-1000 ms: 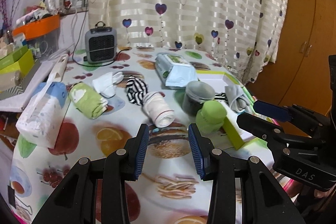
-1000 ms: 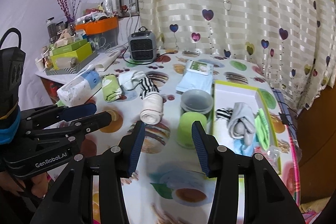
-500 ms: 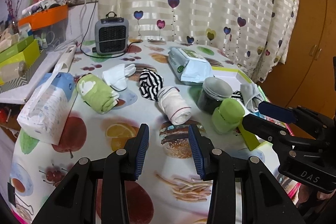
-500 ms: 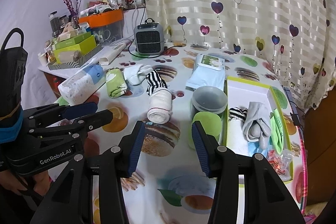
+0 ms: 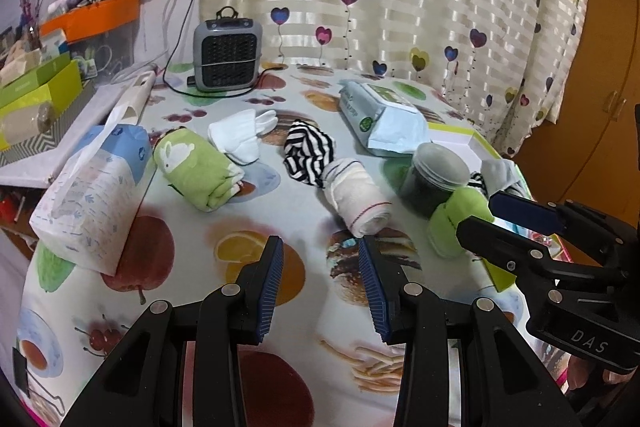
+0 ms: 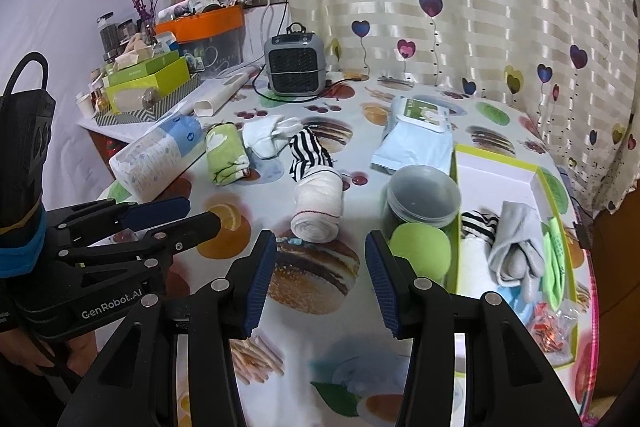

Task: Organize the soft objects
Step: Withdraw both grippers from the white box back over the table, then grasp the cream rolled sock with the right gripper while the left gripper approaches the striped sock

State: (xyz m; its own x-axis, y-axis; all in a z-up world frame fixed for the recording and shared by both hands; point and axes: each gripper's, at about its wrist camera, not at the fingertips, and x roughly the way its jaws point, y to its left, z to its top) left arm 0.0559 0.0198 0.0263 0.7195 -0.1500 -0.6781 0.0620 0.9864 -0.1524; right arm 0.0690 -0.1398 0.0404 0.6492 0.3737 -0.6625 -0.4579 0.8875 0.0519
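While both grippers hover above the near edge of the table (image 5: 192, 263), the left gripper (image 5: 320, 283) and the right gripper (image 6: 320, 279) each hold their jaws partly apart, with nothing between them. A rolled white sock (image 6: 318, 207) lies near the table's middle, a striped sock (image 6: 308, 151) touching its far end and a green rolled towel (image 5: 198, 169) toward the left edge. At the right edge, the yellow-rimmed box (image 6: 496, 167) holds a grey sock (image 6: 516, 243).

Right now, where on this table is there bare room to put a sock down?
Free: the near tablecloth in front of both grippers, and the white back half of the box. Crowded: the middle row, from tissue pack and green towel roll to cream sock roll and jar.
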